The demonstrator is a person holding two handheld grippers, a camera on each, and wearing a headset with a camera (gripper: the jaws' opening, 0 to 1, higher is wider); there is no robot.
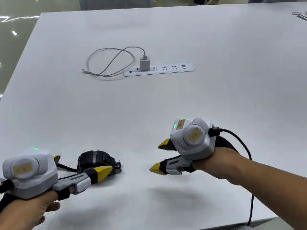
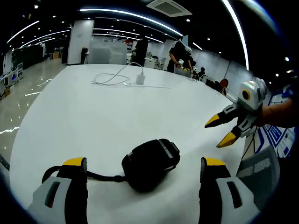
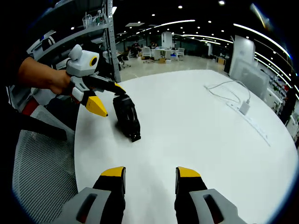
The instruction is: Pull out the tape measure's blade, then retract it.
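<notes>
In the head view, the black tape measure (image 1: 94, 159) lay on the white table (image 1: 225, 91) near its near edge, toward the left corner. The left gripper (image 1: 80, 166) stood released, its jaws on either side of the case. The right gripper (image 1: 160, 155) was nearby, also released with nothing between its jaws. A power strip (image 1: 163, 69) lay toward the far edge.

In the left gripper view, the tape measure (image 2: 152, 164) sat between the spread jaws without touching them, and the right gripper (image 2: 218, 134) was over the table's edge.

In the right gripper view, the right gripper (image 3: 150, 172) gaped over bare table, and the tape measure (image 3: 127, 117) lay by the left gripper (image 3: 109, 100).
</notes>
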